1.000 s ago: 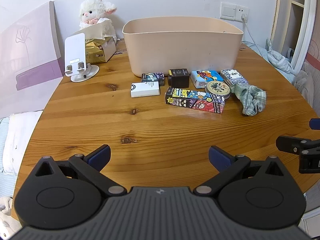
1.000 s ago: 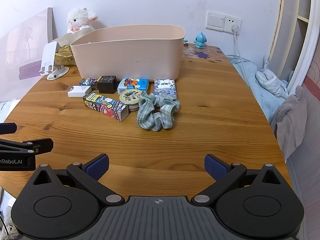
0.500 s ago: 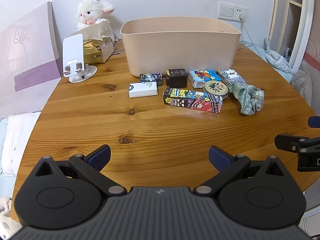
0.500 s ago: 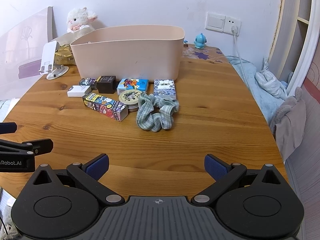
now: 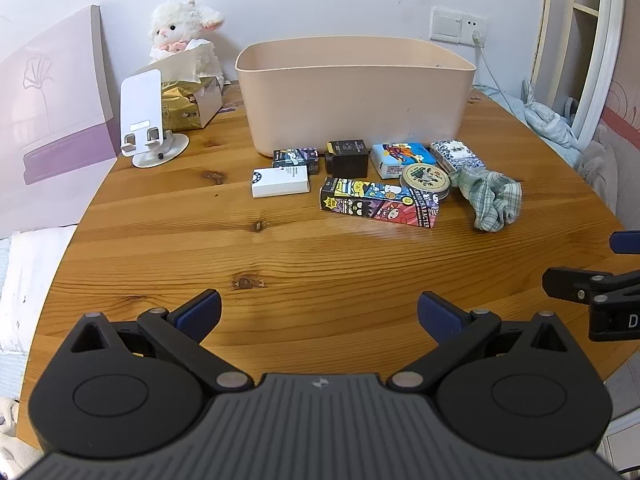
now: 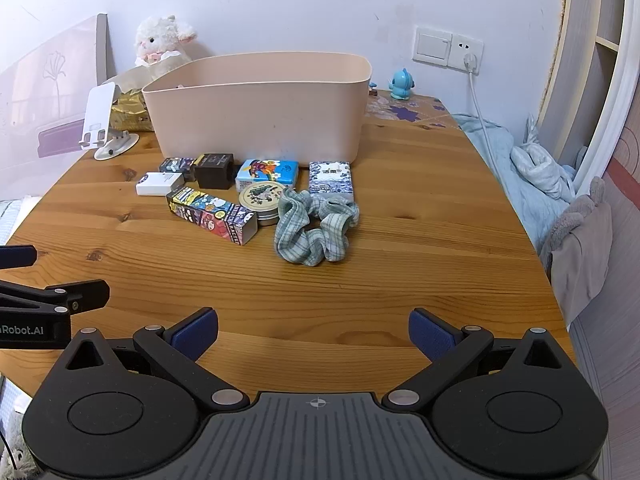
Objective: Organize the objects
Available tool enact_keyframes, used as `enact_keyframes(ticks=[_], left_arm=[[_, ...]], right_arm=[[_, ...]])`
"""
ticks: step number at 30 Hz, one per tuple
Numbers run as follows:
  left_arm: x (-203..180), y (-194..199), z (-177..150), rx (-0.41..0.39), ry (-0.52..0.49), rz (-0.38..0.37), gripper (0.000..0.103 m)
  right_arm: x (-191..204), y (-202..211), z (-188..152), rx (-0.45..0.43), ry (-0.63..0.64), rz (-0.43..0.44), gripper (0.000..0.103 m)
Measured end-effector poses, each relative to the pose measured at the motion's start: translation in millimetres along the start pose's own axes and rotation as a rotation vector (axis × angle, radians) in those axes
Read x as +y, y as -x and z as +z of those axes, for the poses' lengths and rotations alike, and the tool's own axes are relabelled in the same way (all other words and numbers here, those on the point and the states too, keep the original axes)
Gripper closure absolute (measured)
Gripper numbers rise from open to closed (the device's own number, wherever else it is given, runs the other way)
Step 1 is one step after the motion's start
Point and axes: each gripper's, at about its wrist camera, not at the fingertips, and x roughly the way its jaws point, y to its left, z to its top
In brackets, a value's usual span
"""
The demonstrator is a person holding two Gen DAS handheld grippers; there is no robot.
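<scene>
Seven small items sit mid-frame, before the beige plastic bin; none binned. Both my grippers, left gripper and right gripper, gape empty. Step: approach. Next, I'd judge: reach the green checked scrunchie.

The left gripper hovers above the near edge of the table, jaws spread wide, blue pads facing each other with nothing between them. The right gripper hovers at the same near edge, level with it, its jaws equally wide and empty. Each shows in the other's view as a black finger reaching in from the side; they are apart, not touching.
</scene>
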Motion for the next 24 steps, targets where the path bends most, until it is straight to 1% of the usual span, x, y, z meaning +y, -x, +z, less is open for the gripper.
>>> enact_keyframes(ticks=[11, 24], left_arm=[[3.4, -0.5, 1.8, -0.001, 0.002, 0.004, 0.000], [-1.2, -0.1, 5.6, -0.013, -0.008, 0.001, 0.000]], right_arm=[[1.0, 0.1, 2.4, -0.005, 0.006, 0.009, 0.000], [-0.5, 0.4, 5.7, -0.009, 0.009, 0.007, 0.000]])
